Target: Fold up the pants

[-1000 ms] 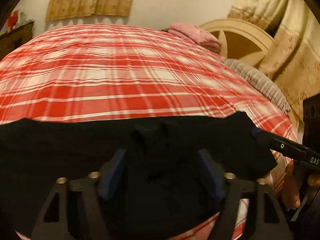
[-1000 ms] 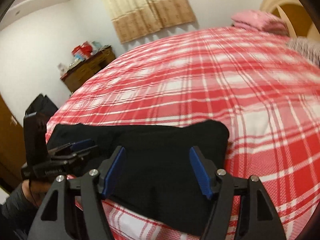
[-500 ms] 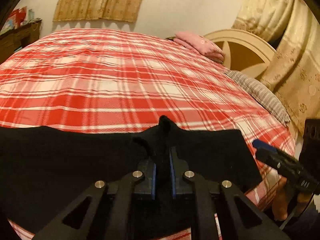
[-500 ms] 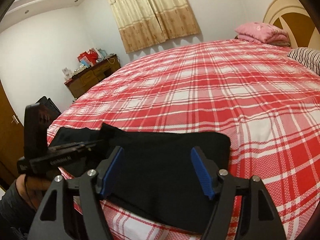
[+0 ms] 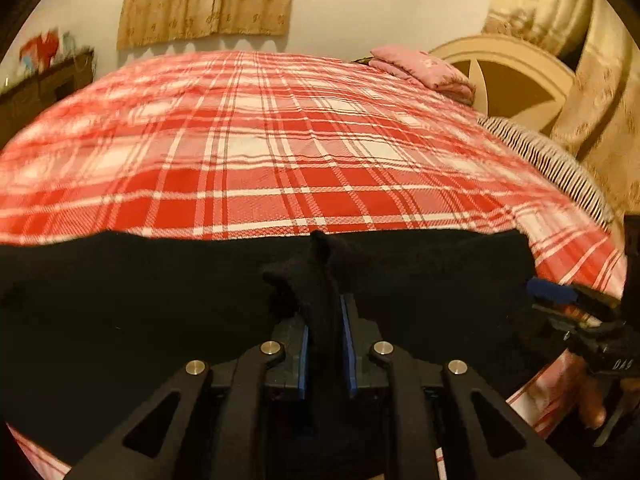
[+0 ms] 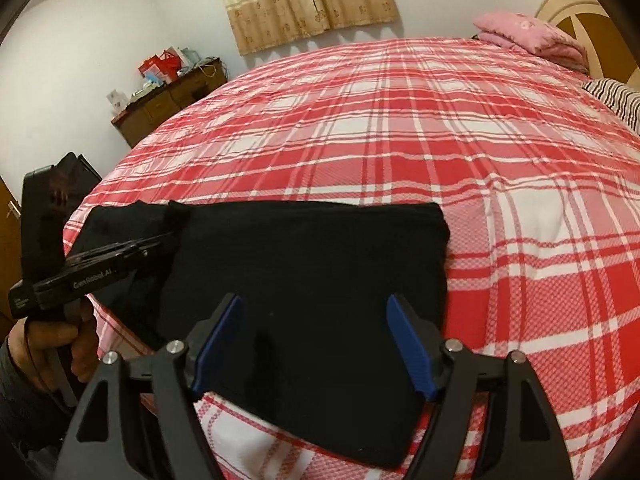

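We find the left claw (image 5: 325, 344) nearly closed, its jaws easing apart yet pinching a raised ridge of the black pants (image 6: 304, 264), which lie near the bed's (image 6: 440, 128) front edge, evidently to lift a fold, while the right claw (image 6: 316, 346) hovers above them, widening, holding nothing.

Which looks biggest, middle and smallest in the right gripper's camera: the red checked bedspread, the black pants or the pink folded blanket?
1. Red checked bedspread, largest.
2. Black pants.
3. Pink folded blanket, smallest, though it lies far from the camera, so it may only look that small.
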